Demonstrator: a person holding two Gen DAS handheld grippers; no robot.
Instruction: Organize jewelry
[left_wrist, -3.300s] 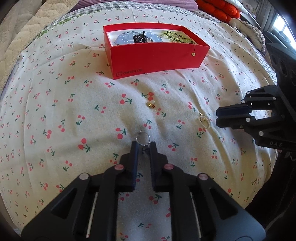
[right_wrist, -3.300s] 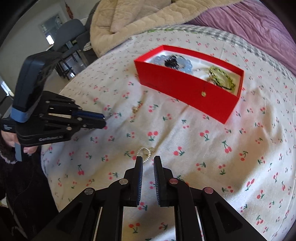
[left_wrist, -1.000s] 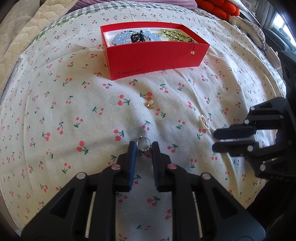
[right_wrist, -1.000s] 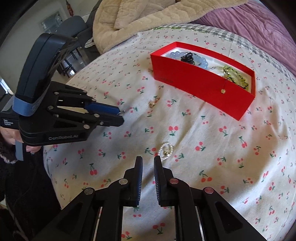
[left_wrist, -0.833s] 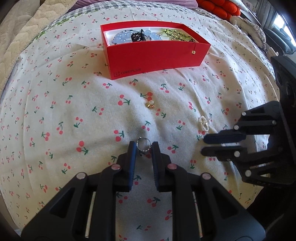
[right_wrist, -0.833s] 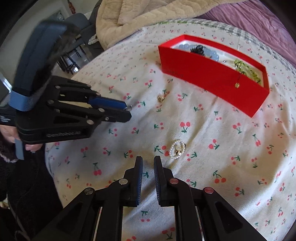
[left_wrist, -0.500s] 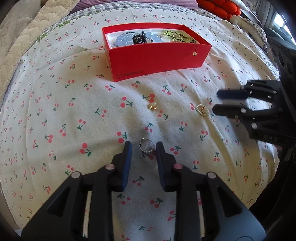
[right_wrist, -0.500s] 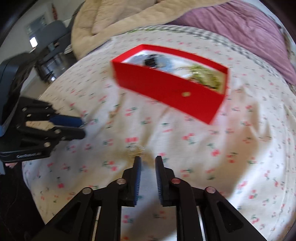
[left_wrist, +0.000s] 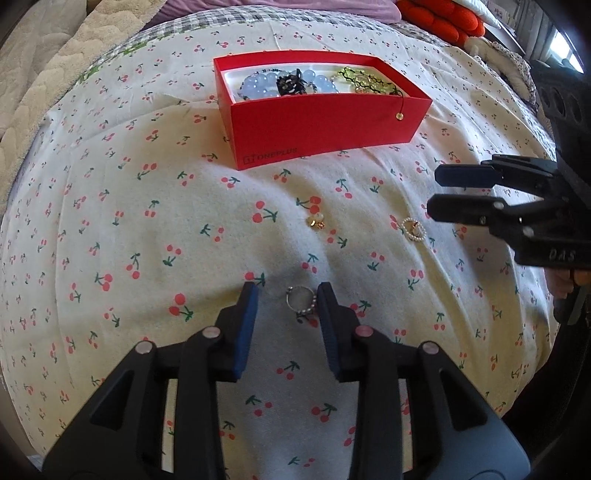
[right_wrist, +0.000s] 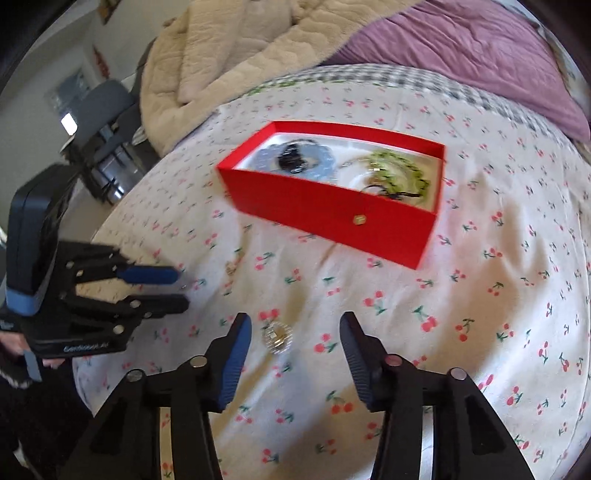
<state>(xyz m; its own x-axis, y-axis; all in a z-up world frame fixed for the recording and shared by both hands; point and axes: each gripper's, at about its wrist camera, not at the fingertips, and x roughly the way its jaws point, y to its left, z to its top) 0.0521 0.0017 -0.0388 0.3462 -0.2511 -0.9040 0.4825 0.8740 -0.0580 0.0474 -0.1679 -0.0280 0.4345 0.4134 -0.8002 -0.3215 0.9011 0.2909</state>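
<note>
A red box (left_wrist: 332, 129) with a blue bead bracelet (left_wrist: 258, 86), a black piece and a green piece (left_wrist: 365, 79) sits on the cherry-print sheet; it also shows in the right wrist view (right_wrist: 332, 210). My left gripper (left_wrist: 286, 295) is open, its jaws on either side of a silver beaded ring (left_wrist: 301, 301) lying on the sheet. My right gripper (right_wrist: 295, 326) is open wide just behind a pearl ring (right_wrist: 277, 338), which also shows in the left wrist view (left_wrist: 413, 229). A small gold earring (left_wrist: 316, 221) lies between ring and box.
A beige quilt (right_wrist: 240, 48) and purple blanket (right_wrist: 461, 44) lie beyond the box. Red cushions (left_wrist: 439, 22) sit at the far right. The bed edge drops off to the left in the right wrist view, with a dark chair (right_wrist: 103, 110) beyond.
Both grippers have opened. The left let the silver ring down onto the sheet. The right swung over to the pearl ring and spread its jaws wide.
</note>
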